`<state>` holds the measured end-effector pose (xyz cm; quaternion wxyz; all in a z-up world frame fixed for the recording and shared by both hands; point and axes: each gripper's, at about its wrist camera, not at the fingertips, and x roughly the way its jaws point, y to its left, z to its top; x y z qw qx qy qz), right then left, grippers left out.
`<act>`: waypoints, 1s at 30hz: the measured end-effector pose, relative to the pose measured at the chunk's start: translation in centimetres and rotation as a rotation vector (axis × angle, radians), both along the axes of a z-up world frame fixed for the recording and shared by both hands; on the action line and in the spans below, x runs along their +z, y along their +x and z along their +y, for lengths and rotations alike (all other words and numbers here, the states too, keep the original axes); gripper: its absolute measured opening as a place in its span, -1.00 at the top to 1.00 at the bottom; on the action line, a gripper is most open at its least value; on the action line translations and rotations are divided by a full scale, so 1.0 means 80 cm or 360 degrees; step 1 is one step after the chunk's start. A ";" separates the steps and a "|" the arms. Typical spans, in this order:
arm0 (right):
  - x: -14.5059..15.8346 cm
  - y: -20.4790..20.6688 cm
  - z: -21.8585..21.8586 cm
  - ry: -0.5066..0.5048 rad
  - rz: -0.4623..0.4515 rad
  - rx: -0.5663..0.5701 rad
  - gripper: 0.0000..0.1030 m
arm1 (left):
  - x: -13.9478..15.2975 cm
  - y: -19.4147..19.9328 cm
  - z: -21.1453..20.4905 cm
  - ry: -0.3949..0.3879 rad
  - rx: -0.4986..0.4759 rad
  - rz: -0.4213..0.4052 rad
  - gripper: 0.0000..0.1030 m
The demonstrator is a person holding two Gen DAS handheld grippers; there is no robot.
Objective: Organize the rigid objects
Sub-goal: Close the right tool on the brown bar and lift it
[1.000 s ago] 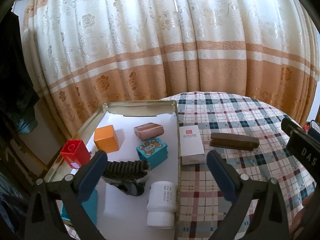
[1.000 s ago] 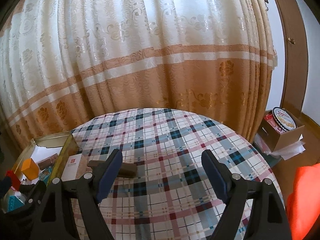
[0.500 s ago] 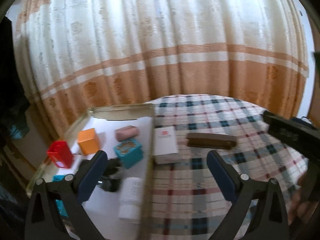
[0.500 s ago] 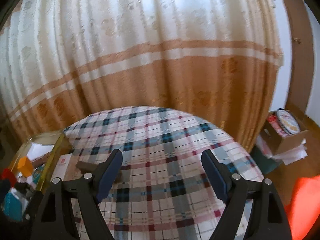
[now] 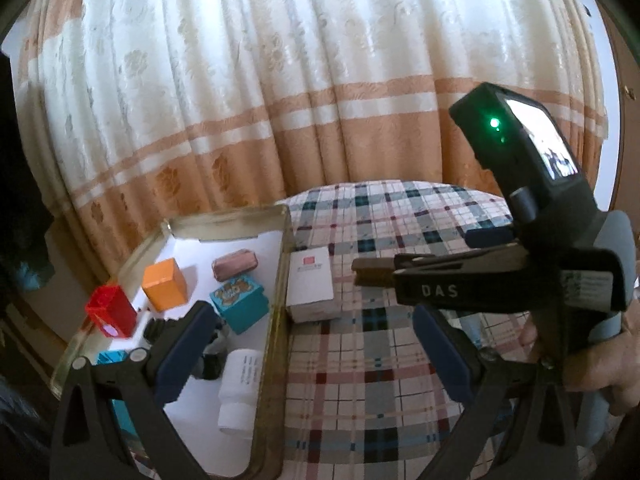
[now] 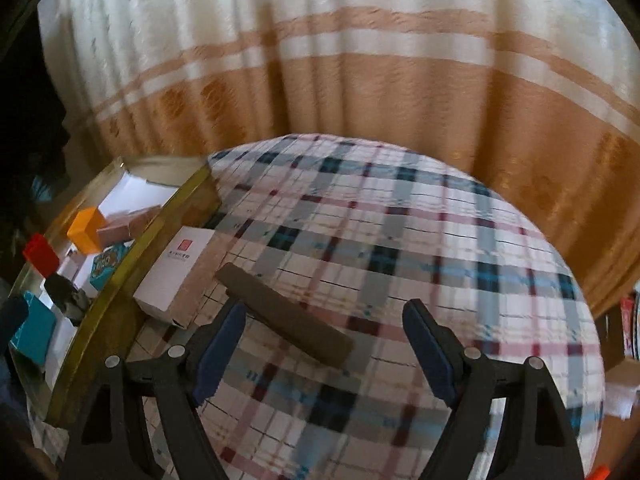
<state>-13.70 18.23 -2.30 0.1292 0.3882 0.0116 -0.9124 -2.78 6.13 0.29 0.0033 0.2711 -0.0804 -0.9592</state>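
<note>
Long dark-brown flat rectangular bar (image 6: 285, 315) lies diagonal on plaid-cloth worktop (image 6: 400, 240), near white box (image 6: 176, 276). Right gripper (image 6: 324, 354) spread wide above it, empty; left gripper (image 5: 312, 354) likewise released.

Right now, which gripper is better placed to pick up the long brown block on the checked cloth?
Right. The right gripper is open just over the brown block. The left gripper hangs over the tray edge, farther from the block.
</note>
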 end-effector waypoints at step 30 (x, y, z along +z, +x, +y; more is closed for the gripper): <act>-0.006 -0.005 0.067 -0.0015 0.0033 -0.0296 0.67 | -0.004 -0.019 0.055 0.0019 -0.0159 -0.0124 -0.96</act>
